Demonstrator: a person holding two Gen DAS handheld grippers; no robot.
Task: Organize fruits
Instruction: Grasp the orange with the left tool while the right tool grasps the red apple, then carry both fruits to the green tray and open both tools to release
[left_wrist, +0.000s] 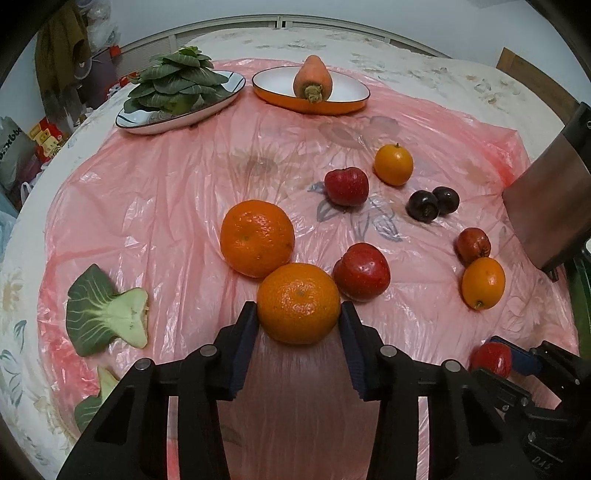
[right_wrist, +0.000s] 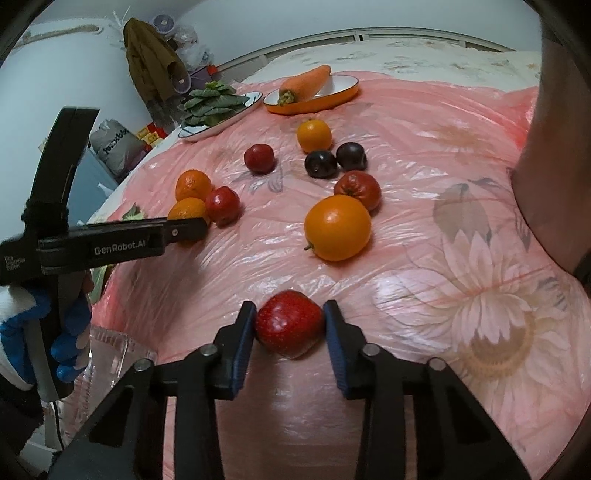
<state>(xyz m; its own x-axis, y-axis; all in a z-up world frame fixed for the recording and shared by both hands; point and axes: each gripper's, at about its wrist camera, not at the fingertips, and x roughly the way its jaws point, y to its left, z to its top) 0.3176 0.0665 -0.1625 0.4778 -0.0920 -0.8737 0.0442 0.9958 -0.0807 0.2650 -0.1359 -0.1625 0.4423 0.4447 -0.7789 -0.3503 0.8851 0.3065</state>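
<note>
tongs (left_wrist: 298, 314) around dimpled round tangerine (left_wrist: 298, 303)

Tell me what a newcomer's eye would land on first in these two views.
First, the fruit in the fingers: the left gripper clamps a mandarin at the near edge of the pink plastic sheet, and the right gripper clamps a red apple. Next comes the loose fruit scattered mid-sheet, then the carrot lying in the orange dish at the far side.

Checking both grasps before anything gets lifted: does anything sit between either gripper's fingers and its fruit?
Nothing visible does. The left gripper closes directly on a mandarin, the right gripper on a red fruit.
</note>
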